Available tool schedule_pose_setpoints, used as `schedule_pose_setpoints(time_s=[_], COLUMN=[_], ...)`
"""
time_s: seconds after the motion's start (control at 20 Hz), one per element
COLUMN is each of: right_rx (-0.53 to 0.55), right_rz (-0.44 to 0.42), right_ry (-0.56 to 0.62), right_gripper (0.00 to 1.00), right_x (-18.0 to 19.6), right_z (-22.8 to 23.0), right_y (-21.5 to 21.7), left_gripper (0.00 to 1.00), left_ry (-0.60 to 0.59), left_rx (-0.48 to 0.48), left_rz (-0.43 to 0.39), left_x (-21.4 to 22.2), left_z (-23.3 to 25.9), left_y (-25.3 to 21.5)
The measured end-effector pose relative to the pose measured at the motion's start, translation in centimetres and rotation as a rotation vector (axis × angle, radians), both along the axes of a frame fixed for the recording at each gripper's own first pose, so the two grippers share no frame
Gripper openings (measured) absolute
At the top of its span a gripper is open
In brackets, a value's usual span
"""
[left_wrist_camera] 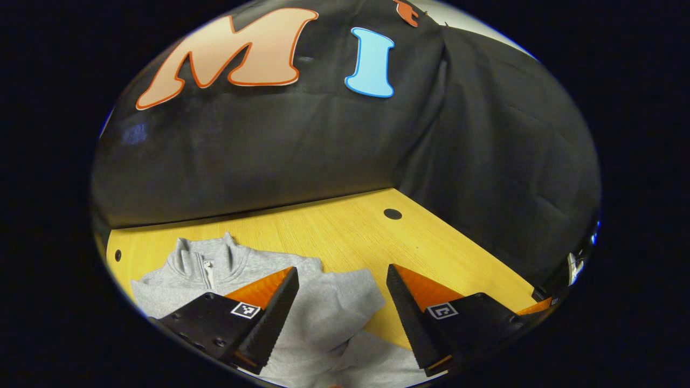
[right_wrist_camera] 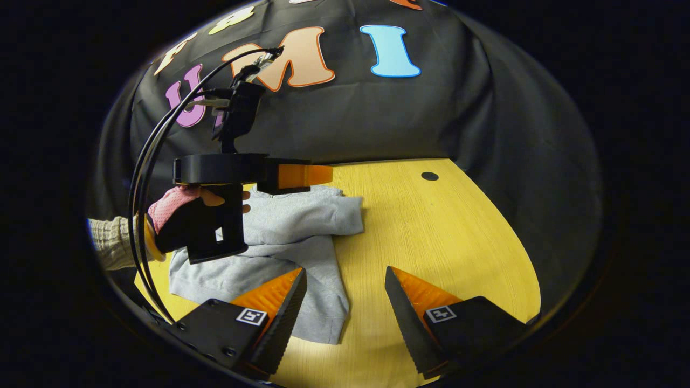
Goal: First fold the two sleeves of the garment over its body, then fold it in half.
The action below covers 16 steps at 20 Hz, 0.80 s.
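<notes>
So we have both hand-held grippers, left [left_wrist_camera: 342,312] and right [right_wrist_camera: 345,310], spread wide and empty above the sweatshirt [right_wrist_camera: 291,237] on the bench [right_wrist_camera: 431,231], ready to fold.

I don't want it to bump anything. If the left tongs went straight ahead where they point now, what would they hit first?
Probably the grey top: the open left tongs hang above it, and it lies between their tips. If they pass over it, next comes bare table, then the cloth wall. Depth is hard to judge here.

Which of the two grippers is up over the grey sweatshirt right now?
The left gripper, held by the gloved hand, is over the sweatshirt; the right gripper sits by its hem, fingers apart.
</notes>
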State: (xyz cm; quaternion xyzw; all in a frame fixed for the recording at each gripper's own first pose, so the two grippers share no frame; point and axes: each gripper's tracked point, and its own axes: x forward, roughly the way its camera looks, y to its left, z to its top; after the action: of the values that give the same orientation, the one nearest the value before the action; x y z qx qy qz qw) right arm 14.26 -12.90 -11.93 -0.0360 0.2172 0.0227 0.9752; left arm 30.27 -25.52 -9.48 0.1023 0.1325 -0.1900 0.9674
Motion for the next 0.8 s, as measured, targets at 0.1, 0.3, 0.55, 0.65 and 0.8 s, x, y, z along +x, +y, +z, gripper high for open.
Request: schedule_pose_setpoints(time_s=[0.1, 0.3, 0.55, 0.65, 0.8], right_rx=[0.003, -0.003, -0.021, -0.038, -0.069], right_rz=[0.008, 0.044, 0.097, 0.122, 0.138], right_ry=[0.002, 0.022, 0.051, 0.068, 0.105], right_gripper=[0.91, 0.91, 0.91, 0.91, 0.91], right_x=[-0.3, -0.8, -1.7, -2.3, -2.9], right_z=[-0.3, -1.3, -2.8, -3.8, -5.5], right_y=[0.3, 1.2, 2.7, 3.0, 3.0], left_gripper=[0.96, 0.95, 0.95, 0.95, 0.95], left_ry=[-0.003, -0.042, -0.071, -0.066, -0.059], left_rx=[0.003, 0.057, 0.046, 0.035, 0.041], left_rz=[0.01, 0.061, 0.138, 0.181, 0.264], left_x=[-1.7, -5.8, -12.1, -15.0, -19.0], left_z=[0.4, 1.0, 1.8, 1.5, -0.1], left_y=[1.9, 7.4, 13.8, 16.5, 20.8])
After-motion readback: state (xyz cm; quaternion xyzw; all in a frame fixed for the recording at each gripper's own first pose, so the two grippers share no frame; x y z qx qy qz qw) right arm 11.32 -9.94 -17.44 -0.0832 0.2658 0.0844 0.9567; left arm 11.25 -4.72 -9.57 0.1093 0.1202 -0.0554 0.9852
